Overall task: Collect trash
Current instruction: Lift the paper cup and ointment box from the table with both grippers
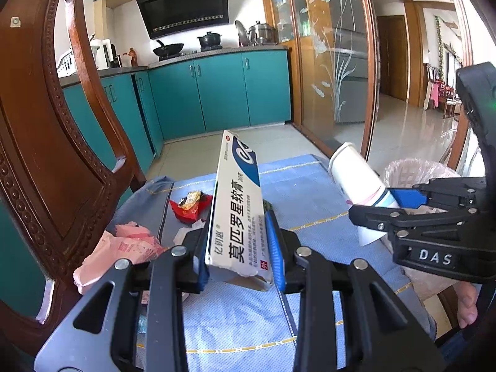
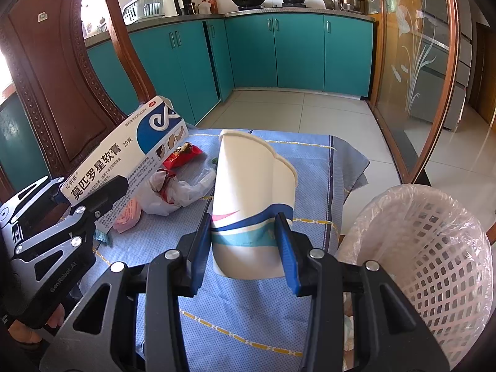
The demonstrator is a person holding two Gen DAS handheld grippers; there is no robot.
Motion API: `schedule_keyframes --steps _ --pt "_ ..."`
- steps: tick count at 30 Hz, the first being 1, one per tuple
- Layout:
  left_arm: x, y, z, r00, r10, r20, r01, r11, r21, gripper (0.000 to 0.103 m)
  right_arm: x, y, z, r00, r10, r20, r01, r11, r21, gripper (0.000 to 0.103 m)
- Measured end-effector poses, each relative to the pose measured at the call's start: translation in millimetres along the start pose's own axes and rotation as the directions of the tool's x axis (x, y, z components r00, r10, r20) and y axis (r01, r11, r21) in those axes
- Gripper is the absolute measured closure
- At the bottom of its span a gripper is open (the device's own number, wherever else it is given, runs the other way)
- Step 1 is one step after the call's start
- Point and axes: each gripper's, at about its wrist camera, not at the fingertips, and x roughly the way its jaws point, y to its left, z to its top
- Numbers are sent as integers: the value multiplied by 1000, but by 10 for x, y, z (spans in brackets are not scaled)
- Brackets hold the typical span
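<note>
1. The left gripper (image 1: 240, 248) is clamped on the near end of a long white-and-blue cardboard ointment box (image 1: 237, 204), its blue pads pressing both narrow sides; the box juts forward and up beyond the fingertips.
2. Large black Chinese characters on the box read 莫匹罗星软膏, with the smaller brand 亿创惠 at the gripped end, and "20克" legible from the right wrist view.
3. The right gripper (image 2: 248, 241) is closed on a squashed white paper cup (image 2: 251, 186) with blue, teal and pink stripes, pinched near its base, the crumpled rim pointing away from the fingers.
4. White letters "DAS" show on the right gripper's body; "GenRobot.AI" runs along the left gripper's handle.
5. Below and ahead of both tools lies a blue patterned tablecloth (image 2: 310, 167) carrying a red snack wrapper (image 1: 189, 207), pink printed paper (image 1: 130, 245) and a crumpled clear plastic bag (image 2: 176, 192).
6. Just right of the right gripper stands a white lattice plastic bin (image 2: 434, 248) lined with thin pink film.
7. Left of the left gripper rises a carved brown wooden chair back (image 1: 40, 124).
</note>
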Motion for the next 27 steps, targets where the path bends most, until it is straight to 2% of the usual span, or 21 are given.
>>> schedule_keyframes --steps 4,9,14,27 --pt "167 -34 -56 994 4 -105 -2 1000 18 71 14 10 -5 1000 -3 -8 3 1000 -3 62" --pt "324 -35 -146 977 -8 -213 11 1000 13 71 21 2 -6 1000 -9 -15 9 1000 -2 62" --pt "358 -39 -186 972 -6 -236 10 1000 15 71 15 -3 -14 1000 -10 -18 9 1000 -2 62" --pt "312 -61 -177 979 0 -203 4 1000 20 71 13 -6 -14 1000 -9 -16 9 1000 -2 62"
